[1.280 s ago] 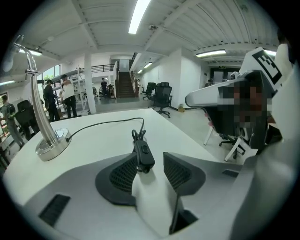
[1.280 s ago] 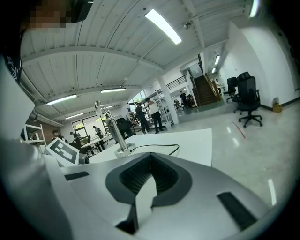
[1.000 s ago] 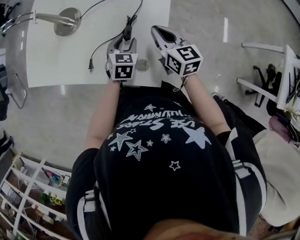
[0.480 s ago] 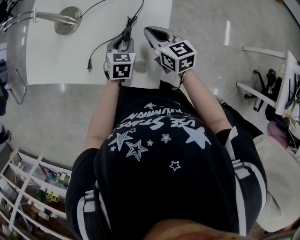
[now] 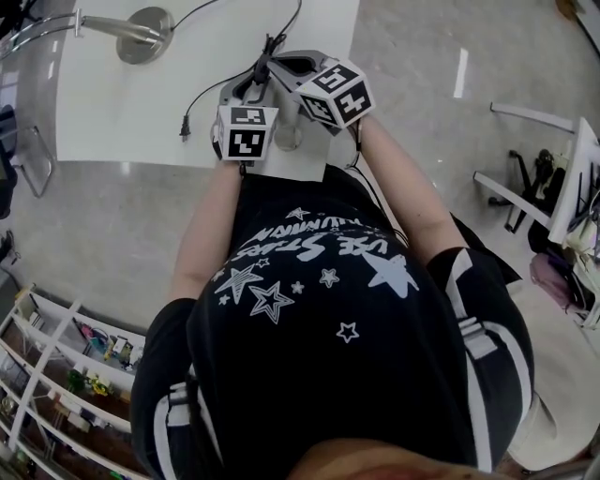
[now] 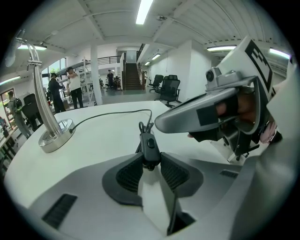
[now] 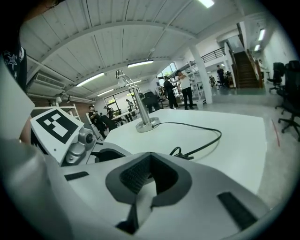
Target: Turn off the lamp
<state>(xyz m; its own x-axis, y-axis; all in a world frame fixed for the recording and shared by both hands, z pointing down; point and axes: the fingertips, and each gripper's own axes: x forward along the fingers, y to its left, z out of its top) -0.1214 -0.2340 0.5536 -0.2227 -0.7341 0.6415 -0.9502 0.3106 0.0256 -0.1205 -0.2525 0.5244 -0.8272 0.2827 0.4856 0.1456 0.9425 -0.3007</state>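
The lamp (image 5: 145,23) stands at the far left of the white table (image 5: 112,103), a chrome stem on a round base (image 6: 55,136). Its black cord runs to an inline switch (image 6: 149,149). My left gripper (image 6: 150,161) points down at the switch. Its jaws are closing, and both pads touch the switch's lower end. My right gripper (image 5: 281,66) hovers just above and right of the switch, crossing over the left one's tips; it appears again as a grey beak (image 6: 201,115). In its own view the right gripper (image 7: 149,159) has its pads together with nothing between them.
The cord's plug (image 5: 185,128) lies loose on the table, left of the left gripper. A small round disc (image 5: 286,136) sits near the table's front edge. Chairs (image 5: 548,187) stand on the floor at right, and a shelf unit (image 5: 56,375) at lower left.
My right gripper has swung left and slightly down, from beside the left gripper to over the cord at its tips. The left gripper has stayed over the switch.
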